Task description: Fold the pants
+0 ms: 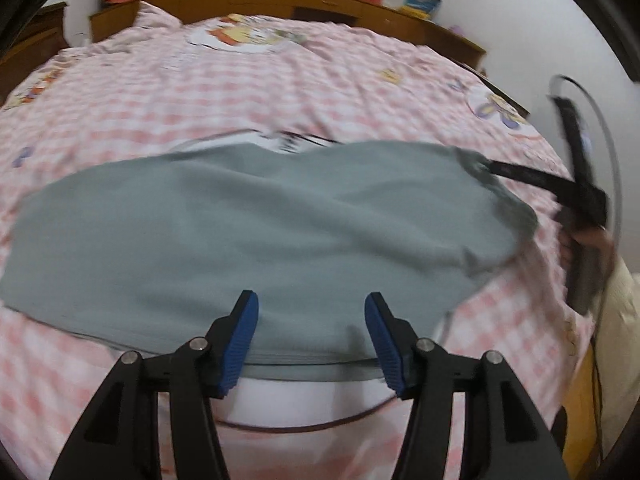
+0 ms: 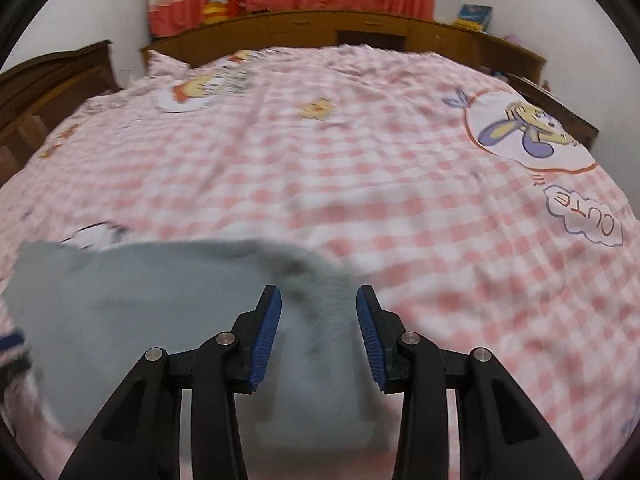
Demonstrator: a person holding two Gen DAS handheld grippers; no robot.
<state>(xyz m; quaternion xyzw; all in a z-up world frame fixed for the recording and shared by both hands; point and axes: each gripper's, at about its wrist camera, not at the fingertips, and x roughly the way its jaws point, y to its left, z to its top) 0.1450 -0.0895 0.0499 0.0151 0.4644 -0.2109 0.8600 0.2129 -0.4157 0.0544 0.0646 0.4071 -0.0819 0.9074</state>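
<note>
Two open grippers over soft grey pants

Two views show the same grey pants (image 1: 256, 232) spread on the pink-checked bed cover (image 1: 280, 92), already lying as a broad, doubled-looking slab across the middle of the left wrist view, from 9 o'clock to about 3 o'clock. At 6 o'clock there, the left hand-held gripper (image 1: 311, 308) hangs above the near folded edge, its blue pads parted with nothing between them. Further right, near 3 o'clock, the right hand-held gripper (image 1: 490, 168) shows as a dark blur at the pants' far corner; whether it touches the cloth cannot be told. In the right wrist view the pants (image 2: 160, 304) fill 7 to 8 o'clock, and the right hand-held gripper (image 2: 319, 304) stands moderately open and empty over their blurred right-hand edge.

Cloth like this looks light, limp and thick, likely to sag and drag rather than slide. Best hold seems to be the two end corners of one short edge, pinching all layers together.
</note>
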